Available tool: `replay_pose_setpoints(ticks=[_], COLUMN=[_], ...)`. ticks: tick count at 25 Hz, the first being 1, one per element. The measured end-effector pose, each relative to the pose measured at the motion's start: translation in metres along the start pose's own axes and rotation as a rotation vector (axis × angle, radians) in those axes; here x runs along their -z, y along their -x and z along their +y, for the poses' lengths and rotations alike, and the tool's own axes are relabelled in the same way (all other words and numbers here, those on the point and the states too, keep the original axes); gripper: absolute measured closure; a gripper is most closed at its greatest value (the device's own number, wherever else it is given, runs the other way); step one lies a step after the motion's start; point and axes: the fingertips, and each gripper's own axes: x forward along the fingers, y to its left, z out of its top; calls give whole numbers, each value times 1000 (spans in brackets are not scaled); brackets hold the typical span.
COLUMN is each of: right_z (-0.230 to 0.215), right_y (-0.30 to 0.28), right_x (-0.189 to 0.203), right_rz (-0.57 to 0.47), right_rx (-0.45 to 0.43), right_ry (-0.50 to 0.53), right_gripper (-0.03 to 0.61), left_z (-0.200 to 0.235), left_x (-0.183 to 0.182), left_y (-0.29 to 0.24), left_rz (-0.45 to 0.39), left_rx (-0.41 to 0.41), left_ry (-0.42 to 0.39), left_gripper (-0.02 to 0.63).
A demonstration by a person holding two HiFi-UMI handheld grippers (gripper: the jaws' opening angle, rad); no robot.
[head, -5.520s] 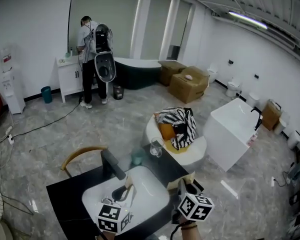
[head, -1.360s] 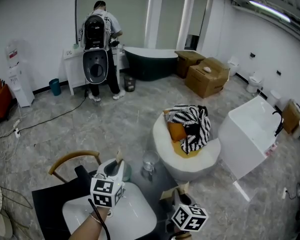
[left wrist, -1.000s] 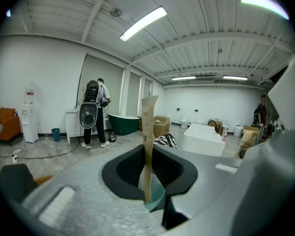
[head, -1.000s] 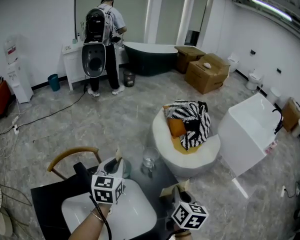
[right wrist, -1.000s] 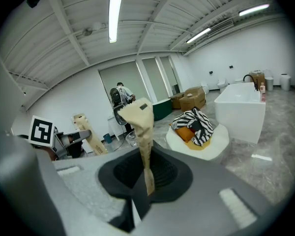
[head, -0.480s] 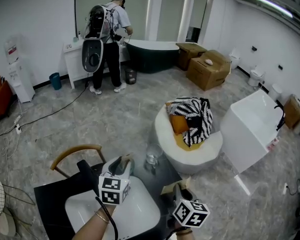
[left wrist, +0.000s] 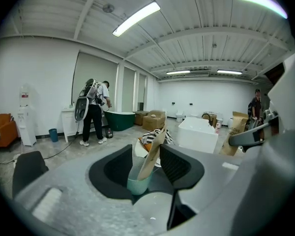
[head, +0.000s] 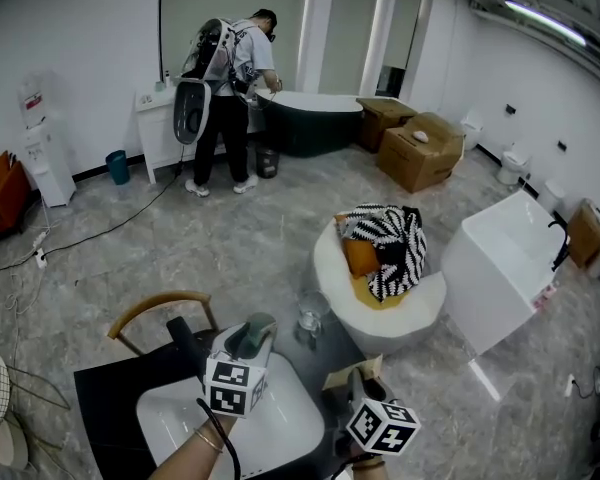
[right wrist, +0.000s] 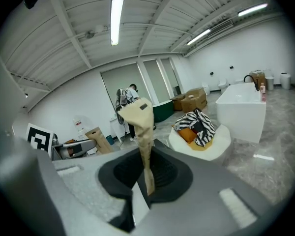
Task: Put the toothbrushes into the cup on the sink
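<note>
Opening just now, the left gripper (left wrist: 149, 165) fingers are standing wide, clear of the toothbrush (left wrist: 153, 149) leaning in the cup (left wrist: 137, 184) at the sink's (head: 165, 420) far edge. Right gripper (right wrist: 146, 170) fingers are pinching the second toothbrush (right wrist: 140, 124). By my judgement, one placement is remaining.

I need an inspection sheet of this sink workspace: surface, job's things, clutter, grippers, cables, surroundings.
surface: white sink set in a black counter.
job's things: wrapped toothbrush leans in the teal cup; second wrapped toothbrush is in the right gripper.
clutter: clear glass at the counter's far edge.
grippers: left gripper jaws have just been opening, apart around the cup; right gripper shut on its toothbrush.
cables: black cable on the floor.
surroundings: person far off; wooden chair; white bathtub.
</note>
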Motion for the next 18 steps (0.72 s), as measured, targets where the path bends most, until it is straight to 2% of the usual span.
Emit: replay_pose_setpoints(ticks=[6, 15, 16, 18], right_z=[6, 20, 22, 25], right_y=[12, 37, 39, 43], right_x=[-8, -11, -11, -12], right_rz=[-28, -58, -60, -65], right_rx=[0, -5, -5, -6], right_ry=[4, 25, 29, 36], right_gripper=[548, 548, 548, 548], left_z=[-10, -15, -16, -18], left_x=[0, -2, -1, -2], left_y=[20, 59, 63, 71], left_rz=[-4, -42, -42, -47], left_rx=[15, -6, -6, -5], left_ry=[-8, 13, 14, 20], left_gripper=[443, 445, 450, 505])
